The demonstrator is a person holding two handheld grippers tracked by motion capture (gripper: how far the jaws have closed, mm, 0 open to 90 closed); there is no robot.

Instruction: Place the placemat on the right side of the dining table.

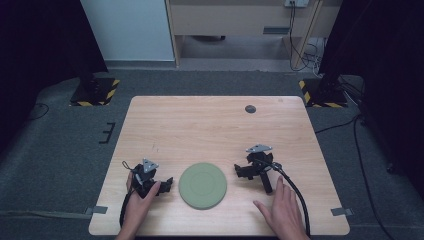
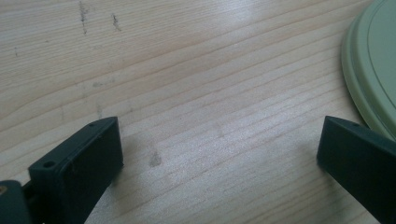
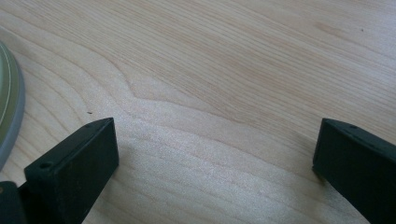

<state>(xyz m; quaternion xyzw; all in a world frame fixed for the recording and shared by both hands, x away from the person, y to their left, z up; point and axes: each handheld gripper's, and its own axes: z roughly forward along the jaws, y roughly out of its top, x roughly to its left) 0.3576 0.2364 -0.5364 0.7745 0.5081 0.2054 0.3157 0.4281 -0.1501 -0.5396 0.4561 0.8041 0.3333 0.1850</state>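
Pale wooden table (image 1: 215, 125) fills the scene, with grey carpet around it; on it the left gripper (image 1: 161, 187) rests in the person's left hand (image 1: 139, 197), its black jaws spread wide over bare wood; the right gripper (image 1: 243, 171) lies on the wood, jaws equally wide with nothing between them, the right hand (image 1: 281, 209) flat just beside its handle; between both sits a round sage-green plate (image 1: 202, 185), near each gripper, touching neither.

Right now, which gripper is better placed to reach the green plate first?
Left, probably. The left gripper is in hand, open, close beside the green plate. The right gripper lies on the table, the right hand off it.
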